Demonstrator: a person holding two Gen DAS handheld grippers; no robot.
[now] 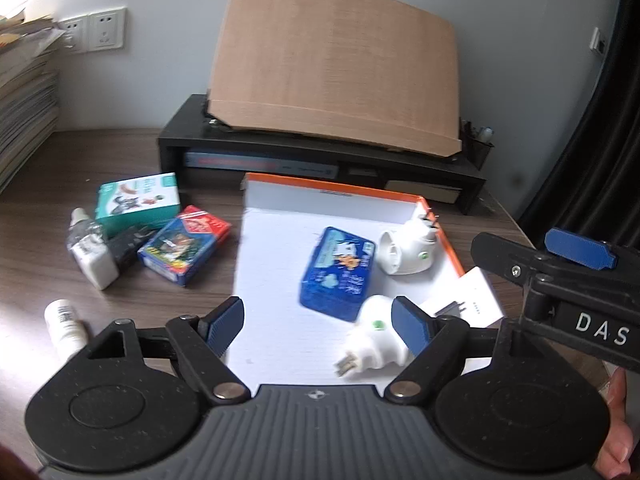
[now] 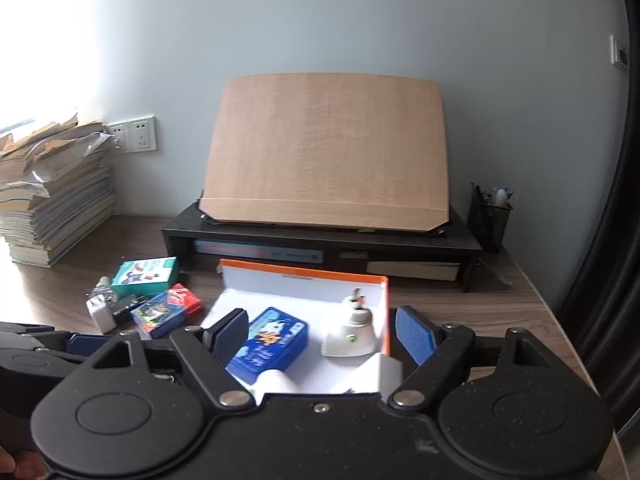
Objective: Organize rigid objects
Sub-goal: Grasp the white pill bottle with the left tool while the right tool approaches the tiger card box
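**Orange-edged box half filled, more items waiting outside**

Orange-rimmed white box (image 1: 440,236) already holding blue tin (image 1: 338,274) and two white plug-in devices (image 1: 406,252). Left gripper (image 1: 318,326) open, empty, over the box. Right gripper (image 2: 320,338) also wide, holding nothing. Card packs (image 1: 184,244), white charger (image 1: 96,264) and small bottle (image 1: 66,322) outside on the wooden desk (image 1: 80,160). Possible risk: knocking the near device (image 1: 372,340) while reaching left.

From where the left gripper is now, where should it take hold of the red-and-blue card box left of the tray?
Grip the card box across its two long sides, coming from above. It lies flat on the desk, and its far-left end abuts a black item; the near-right half is clear.
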